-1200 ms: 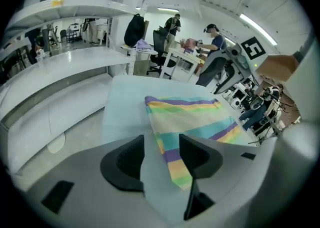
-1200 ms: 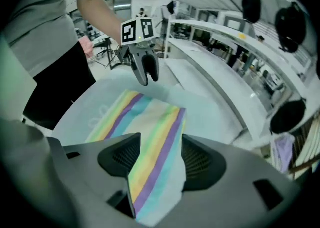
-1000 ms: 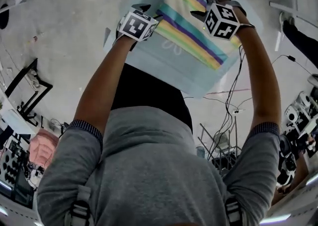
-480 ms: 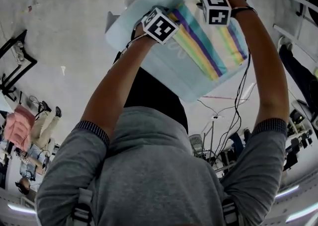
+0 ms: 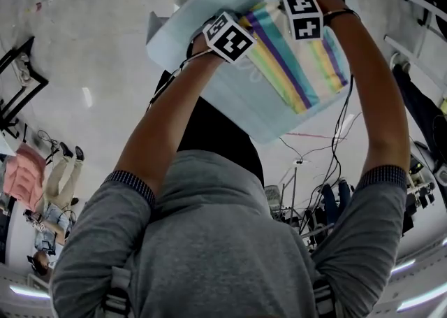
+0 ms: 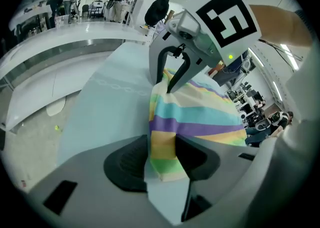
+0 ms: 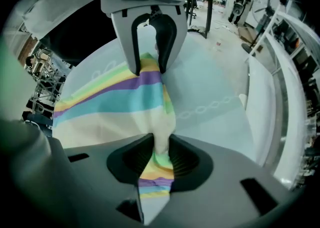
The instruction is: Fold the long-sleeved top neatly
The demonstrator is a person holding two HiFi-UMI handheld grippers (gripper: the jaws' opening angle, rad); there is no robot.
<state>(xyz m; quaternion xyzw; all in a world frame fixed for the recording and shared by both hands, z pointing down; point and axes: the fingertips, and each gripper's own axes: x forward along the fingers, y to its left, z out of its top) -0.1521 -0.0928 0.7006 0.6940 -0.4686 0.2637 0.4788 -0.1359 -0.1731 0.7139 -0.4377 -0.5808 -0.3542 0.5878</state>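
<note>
Now both my tongs have just been closing on the striped long-sleeved top (image 5: 293, 65), which lies on the pale blue table (image 5: 234, 107) beneath them. My left gripper (image 6: 162, 159) pinches its edge and my right gripper (image 7: 161, 158) a bunched fold, probably to carry that side over evenly. Only the gripper views show cloth between the jaws; in the head view the marker cubes hide it.

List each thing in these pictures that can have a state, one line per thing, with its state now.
Pastel rainbow-striped fabric top: partly folded, lying on the table cover, pinched by both grippers.
Left gripper: jaws have just been closing, shut on the top's edge.
Right gripper: jaws have just been closing, shut on bunched fabric of the top.
Pale blue table cover: spread flat under the top.
</note>
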